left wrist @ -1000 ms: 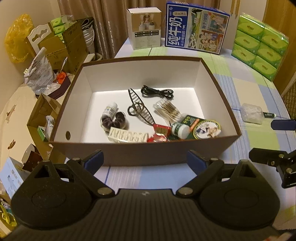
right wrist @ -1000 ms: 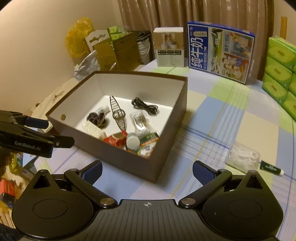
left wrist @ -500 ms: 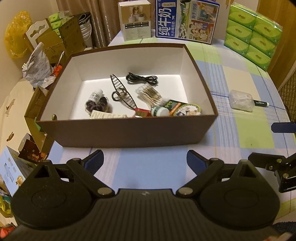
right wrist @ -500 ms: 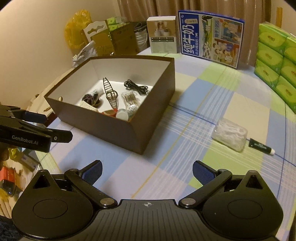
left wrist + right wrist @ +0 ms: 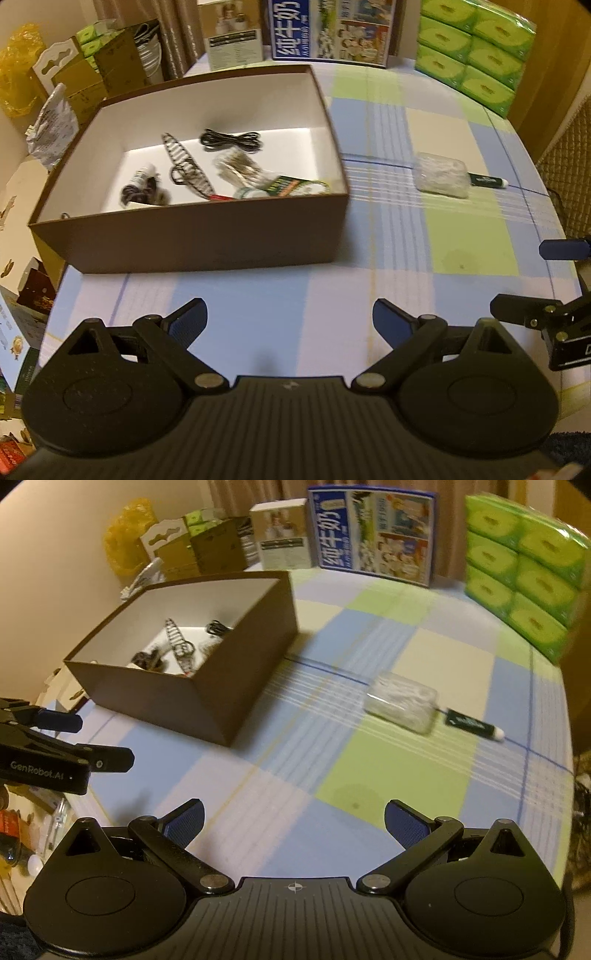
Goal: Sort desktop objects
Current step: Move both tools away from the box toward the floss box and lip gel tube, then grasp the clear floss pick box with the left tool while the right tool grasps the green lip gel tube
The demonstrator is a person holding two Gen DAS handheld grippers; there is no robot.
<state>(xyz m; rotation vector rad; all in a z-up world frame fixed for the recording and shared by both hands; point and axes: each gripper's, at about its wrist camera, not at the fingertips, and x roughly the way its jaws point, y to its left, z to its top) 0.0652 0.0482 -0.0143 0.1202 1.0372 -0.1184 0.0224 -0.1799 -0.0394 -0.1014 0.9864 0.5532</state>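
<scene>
A brown box (image 5: 207,236) with a white inside stands on the checked tablecloth, also in the right wrist view (image 5: 207,701). It holds a black cable (image 5: 231,140), a dark hair clip (image 5: 184,162), cotton swabs (image 5: 240,170) and small packets. A clear plastic bag (image 5: 439,175) and a dark green tube (image 5: 487,181) lie on the cloth to the box's right; the bag (image 5: 400,701) and the tube (image 5: 472,723) also show in the right wrist view. My left gripper (image 5: 290,321) is open and empty before the box. My right gripper (image 5: 293,821) is open and empty, back from the bag.
A blue milk carton (image 5: 373,531), a white box (image 5: 282,533) and stacked green tissue packs (image 5: 524,568) line the table's far edge. Cardboard boxes and bags (image 5: 74,85) crowd the floor at left. The table edge runs close at left and right.
Both grippers have drawn back and away from the box, which now looks smaller and farther. The view has swung right towards the bag and tube. Both grippers stay open.
</scene>
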